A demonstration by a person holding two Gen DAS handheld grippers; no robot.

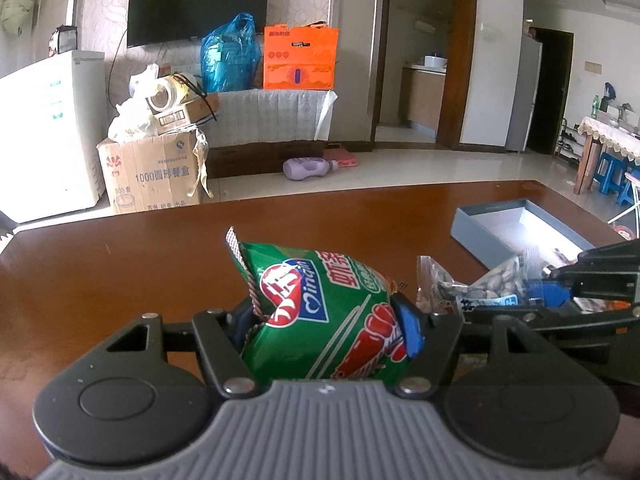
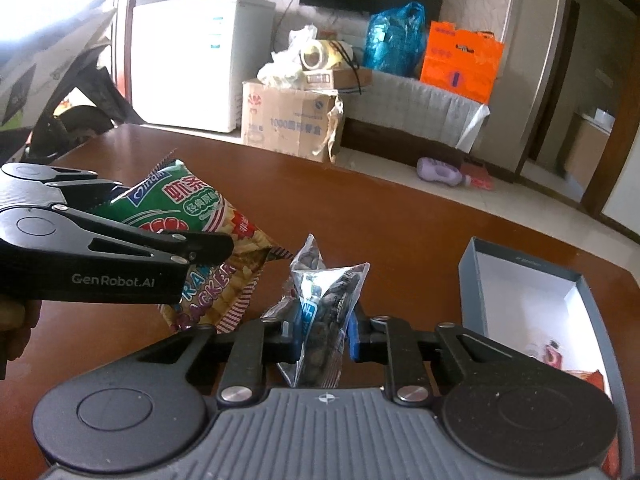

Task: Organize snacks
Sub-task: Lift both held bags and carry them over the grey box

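The green shrimp-cracker bag point(image 1: 320, 312) sits between the jaws of the left gripper point(image 1: 326, 328), which are closed on its sides at a medium width and hold it above the table point(image 1: 160, 248). Just beside it, the clear packet of seeds point(image 2: 324, 316) is pinched between the jaws of the right gripper point(image 2: 324, 334), which stand narrow and press the packet from both sides. Both snacks hang near each other, over the near part of the brown glossy table. To the right on the table lies an open grey box point(image 2: 472, 276) with a white inside, and something small lies in its near corner. Behind the table stand a cardboard carton point(image 1: 152, 176), a white fridge point(image 1: 48, 132), a dark television point(image 1: 196, 4), a blue plastic bag point(image 1: 228, 56) and an orange bag point(image 1: 300, 60). A purple bottle point(image 1: 308, 168) lies on the floor.
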